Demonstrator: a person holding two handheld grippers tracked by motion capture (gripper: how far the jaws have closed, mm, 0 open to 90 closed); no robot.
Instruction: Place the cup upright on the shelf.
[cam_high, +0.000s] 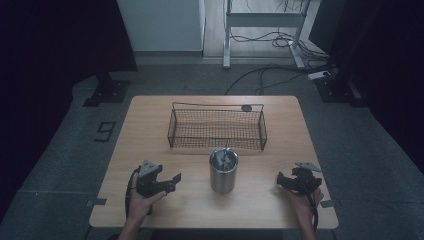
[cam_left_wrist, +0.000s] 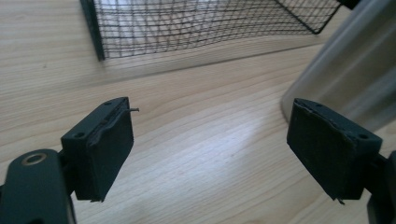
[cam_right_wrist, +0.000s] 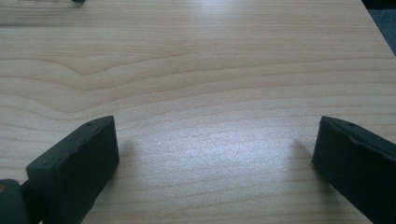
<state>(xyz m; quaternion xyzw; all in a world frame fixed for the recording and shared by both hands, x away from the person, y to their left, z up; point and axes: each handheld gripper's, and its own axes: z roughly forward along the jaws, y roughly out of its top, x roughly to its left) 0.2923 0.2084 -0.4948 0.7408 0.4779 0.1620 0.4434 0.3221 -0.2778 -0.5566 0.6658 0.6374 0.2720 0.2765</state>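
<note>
In the left gripper view, the two black padded fingers (cam_left_wrist: 105, 149) of the left gripper (cam_left_wrist: 210, 116) stand wide apart and released. Only bare wood lies between them. Just beyond the right-hand finger in that view rises the brushed silver wall of a cylindrical steel cup (cam_left_wrist: 345, 70), beside the finger rather than between the pair. I cannot tell whether they touch. Farther off stands the dark corner post and mesh of a black wire basket (cam_left_wrist: 98, 28).

The right gripper (cam_right_wrist: 215, 123) also has its black fingers (cam_right_wrist: 79, 158) spread and released, with nothing held. They sit low over the pale wood-grain bench (cam_right_wrist: 196, 70).

From the high view, the left gripper (cam_high: 172, 183) is held in a hand (cam_high: 141, 202) at the near left of the bench (cam_high: 150, 125), and its fingers point across toward the cup. The steel cup (cam_high: 223, 172) stands upright near the middle of the near half. A thin metal piece shows at its open mouth, too small to name. The right gripper (cam_high: 281, 182) is held near the near right edge, well apart from the cup and facing it. The rectangular wire basket (cam_high: 217, 127) sits just behind the cup, toward the far side. A small dark round object (cam_high: 246, 107) lies by its far rim.
</note>
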